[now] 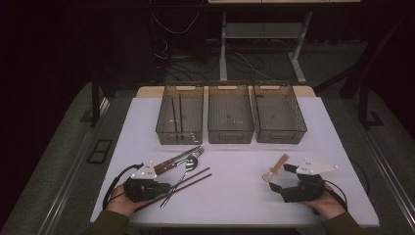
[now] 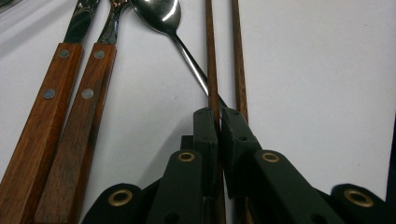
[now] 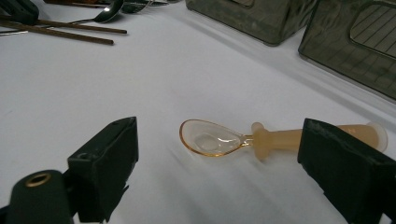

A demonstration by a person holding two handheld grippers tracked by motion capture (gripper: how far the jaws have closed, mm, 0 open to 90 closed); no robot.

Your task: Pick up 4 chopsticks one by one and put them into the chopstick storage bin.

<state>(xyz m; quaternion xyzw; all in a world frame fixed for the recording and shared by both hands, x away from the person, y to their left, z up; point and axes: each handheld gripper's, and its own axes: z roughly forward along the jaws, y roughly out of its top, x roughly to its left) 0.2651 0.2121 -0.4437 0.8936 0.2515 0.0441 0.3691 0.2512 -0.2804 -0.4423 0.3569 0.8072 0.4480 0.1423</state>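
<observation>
Black left gripper jaws pinch one chopstick — I'd lift straight, clearing the spoon; right gripper stands spread around the baby spoon.

A white table carries everything. At its far side three dark transparent bins stand in a row, side by side. Near the left front lie two wooden-handled utensils, a metal spoon, a fork and two brown chopsticks. At the right front lies a small amber spoon.
</observation>
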